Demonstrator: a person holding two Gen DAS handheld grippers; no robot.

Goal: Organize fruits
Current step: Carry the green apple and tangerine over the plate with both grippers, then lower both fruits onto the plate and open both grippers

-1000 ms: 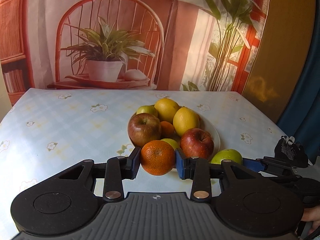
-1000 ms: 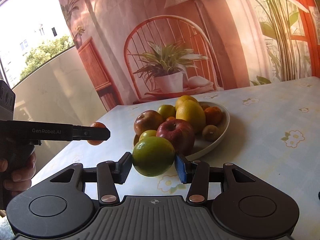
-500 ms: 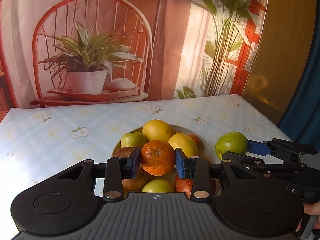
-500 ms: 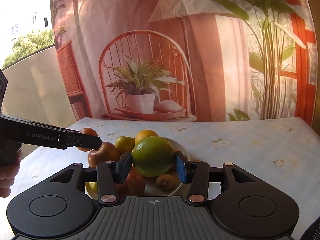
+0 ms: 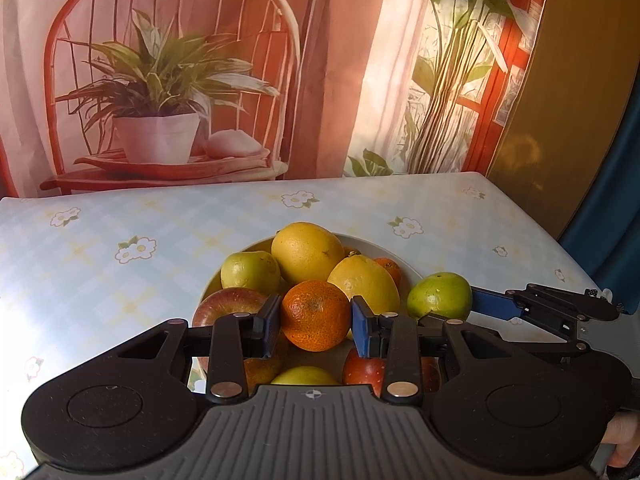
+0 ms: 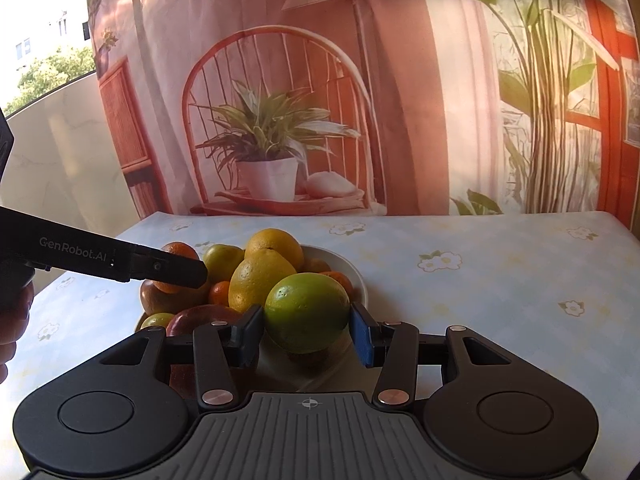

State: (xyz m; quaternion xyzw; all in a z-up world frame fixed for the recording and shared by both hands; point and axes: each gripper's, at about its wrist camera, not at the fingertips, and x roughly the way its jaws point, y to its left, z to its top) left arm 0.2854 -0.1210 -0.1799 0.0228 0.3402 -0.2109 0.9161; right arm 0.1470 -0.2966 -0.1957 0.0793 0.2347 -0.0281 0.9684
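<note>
- Over the white bowl (image 5: 384, 250), near the middle of the table (image 5: 120, 216), the left gripper (image 5: 315, 322) holds a small orange (image 5: 315, 315) — both blue pads press its sides and it hangs above the heaped fruit
- Beneath and around it in the bowl: a big yellow citrus (image 5: 306, 252) at the back, a lemon (image 5: 366, 280) just beside the orange, a pale green apple (image 5: 250, 272) on the left, a red apple (image 5: 228, 308) at the near left rim
- To the right, the right gripper (image 6: 306, 330) is clamped on a green round fruit (image 6: 307, 312), its pads tight on either side, held above the bowl's near right rim
- From the right wrist view the left gripper's black finger crosses in from the left, the orange partly hidden behind it
- A hand (image 5: 622, 438) shows at the lower right edge of the left view
- The flowered tablecloth runs back to the far edge, where a printed backdrop (image 6: 280, 120) of a chair and potted plant hangs
</note>
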